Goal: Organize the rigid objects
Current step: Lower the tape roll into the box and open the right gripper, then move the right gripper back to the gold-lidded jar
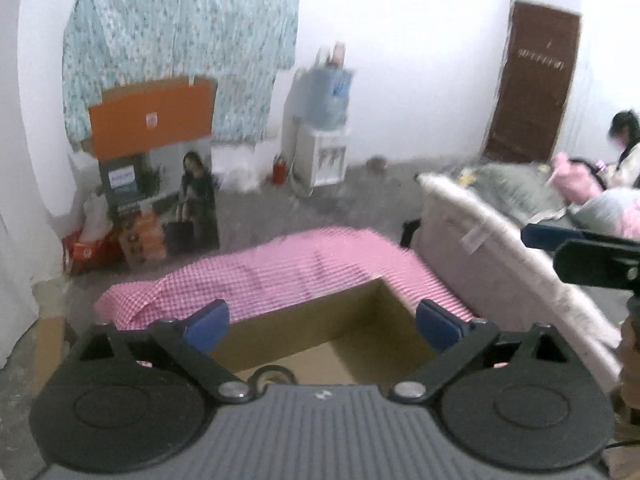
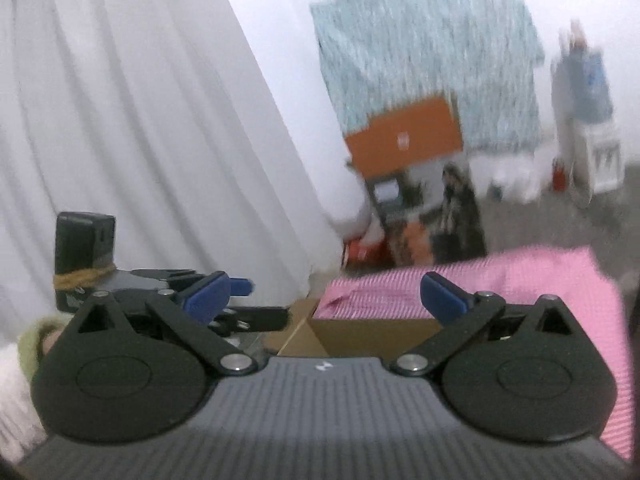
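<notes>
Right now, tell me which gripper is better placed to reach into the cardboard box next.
Left, probably. The left gripper is open, empty and looks down into the cardboard box. The right gripper, open and empty too, points more level, seeing only the box's edge.

A white brand panel reading "PHILIPS" is borne by the tall printed carton (image 1: 160, 184) at the far left wall, though blurred; its smaller print cannot be read.
</notes>
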Demonstrator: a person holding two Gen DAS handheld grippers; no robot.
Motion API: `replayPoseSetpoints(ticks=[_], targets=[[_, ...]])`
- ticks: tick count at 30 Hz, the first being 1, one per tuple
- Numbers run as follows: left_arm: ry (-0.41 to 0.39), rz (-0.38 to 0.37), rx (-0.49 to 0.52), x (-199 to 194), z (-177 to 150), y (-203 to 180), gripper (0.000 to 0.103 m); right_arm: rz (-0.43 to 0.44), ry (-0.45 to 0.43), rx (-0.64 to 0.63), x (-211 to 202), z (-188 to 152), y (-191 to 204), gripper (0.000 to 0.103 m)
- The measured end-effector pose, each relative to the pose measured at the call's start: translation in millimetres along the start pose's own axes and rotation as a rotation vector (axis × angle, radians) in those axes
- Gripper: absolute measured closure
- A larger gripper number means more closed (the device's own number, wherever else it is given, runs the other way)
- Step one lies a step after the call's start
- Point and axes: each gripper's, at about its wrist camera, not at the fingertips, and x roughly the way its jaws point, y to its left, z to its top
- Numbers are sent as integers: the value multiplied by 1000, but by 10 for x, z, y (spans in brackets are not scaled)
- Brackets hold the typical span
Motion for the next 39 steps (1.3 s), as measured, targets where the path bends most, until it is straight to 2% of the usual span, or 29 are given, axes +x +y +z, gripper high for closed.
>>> replayPoseSetpoints(ticks=[4,6,9,13,17,20,26,29,32,37,39], targets=[[-34,-19,-45,-278,-230,-113,3,-120,-32,-110,-482,-146,154,1],[-12,-39,-76,-347,-390,-141,3,-212,-5,-198,-601,-266,239,1],[63,-82,-104,-335,-642,-189,3,-325,43,-329,-692,-449,316,1],[84,-86,-116,-319,-1028,-278,3,-420,112,-427,-694,-682,350,1],[73,-96,-140,-330,-1358,-317,0,-417,183,-470,-639,-889,359,1],[52,-86,-144,-325,-1567,-356,0,-423,215,-458,-560,-1045,309,1],[48,-45,-73,-222,-1805,-423,0,-360,189,-350,-458,-1462,144,1],[58,-71,-77,-148,-1881,-388,0,-379,180,-271,-351,-1704,42,1],[32,-98,-75,-145,-2004,-386,0,-376,188,-174,-289,-1892,-45,1],[30,-52,61,-59,-2306,-563,0,-236,251,-4,-105,-2115,-235,1],[38,-35,96,17,-2418,-634,0,-212,280,21,36,-2185,-262,1]])
